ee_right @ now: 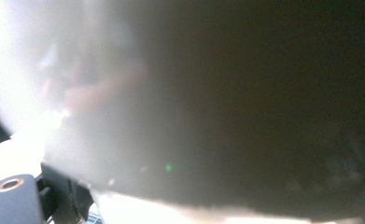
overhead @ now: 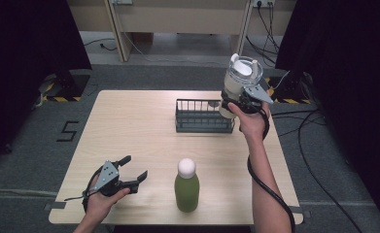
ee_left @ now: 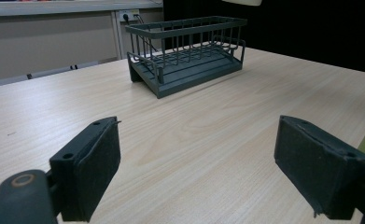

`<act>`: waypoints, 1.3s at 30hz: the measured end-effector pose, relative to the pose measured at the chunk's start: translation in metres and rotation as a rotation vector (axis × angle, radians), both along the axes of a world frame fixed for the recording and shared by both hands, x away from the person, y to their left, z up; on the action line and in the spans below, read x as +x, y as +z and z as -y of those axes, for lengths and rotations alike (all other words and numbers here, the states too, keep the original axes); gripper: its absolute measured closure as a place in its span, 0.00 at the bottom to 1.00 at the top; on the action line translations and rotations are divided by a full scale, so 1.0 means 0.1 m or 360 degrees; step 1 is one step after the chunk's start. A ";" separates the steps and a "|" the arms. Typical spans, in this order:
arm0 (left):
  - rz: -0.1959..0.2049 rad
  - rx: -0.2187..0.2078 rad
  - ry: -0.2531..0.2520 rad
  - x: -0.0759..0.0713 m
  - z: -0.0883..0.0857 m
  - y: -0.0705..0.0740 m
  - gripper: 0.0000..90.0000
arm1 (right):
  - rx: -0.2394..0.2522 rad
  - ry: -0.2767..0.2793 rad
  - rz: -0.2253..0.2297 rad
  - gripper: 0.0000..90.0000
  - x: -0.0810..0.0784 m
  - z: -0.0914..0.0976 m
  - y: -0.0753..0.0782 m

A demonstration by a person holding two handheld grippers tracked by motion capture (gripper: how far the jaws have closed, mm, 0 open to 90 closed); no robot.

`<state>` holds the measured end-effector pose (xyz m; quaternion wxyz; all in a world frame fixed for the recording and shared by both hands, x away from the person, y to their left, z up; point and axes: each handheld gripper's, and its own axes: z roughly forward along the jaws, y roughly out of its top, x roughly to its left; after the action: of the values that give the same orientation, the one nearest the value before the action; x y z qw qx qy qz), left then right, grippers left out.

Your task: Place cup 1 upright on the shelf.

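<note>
While the left tool (overhead: pixel 135 171) gapes empty, the right tool (overhead: pixel 236 103) grips a clear jar (overhead: pixel 240 77).

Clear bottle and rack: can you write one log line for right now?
right tongs: shut on clear bottle, above rack | left tongs: open, empty, over table | green bottle: upright

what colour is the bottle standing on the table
Green bottle with a white cap, clearest in the high view.

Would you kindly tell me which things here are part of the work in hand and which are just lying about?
In use:
clear jar, held up by the right gripper
dark wire rack, just beside it

Lying about:
green bottle
left gripper, open, holding nothing
</note>
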<state>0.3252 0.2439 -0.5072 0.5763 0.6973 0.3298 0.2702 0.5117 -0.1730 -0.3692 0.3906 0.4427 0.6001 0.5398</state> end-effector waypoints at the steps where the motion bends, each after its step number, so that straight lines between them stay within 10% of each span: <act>1: 0.0000 0.0002 -0.0001 0.00 0.00 0.00 0.15 | -0.0001 0.0000 0.0002 0.11 0.01 0.00 0.00; 39: -0.0010 -0.0003 -0.0009 0.00 0.01 -0.01 0.15 | 0.0005 -0.0042 -0.0064 0.11 0.35 -0.10 -0.07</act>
<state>0.3251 0.2429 -0.5079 0.5766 0.6985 0.3298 0.2662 0.5463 -0.1625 -0.3759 0.3851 0.4619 0.6010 0.5265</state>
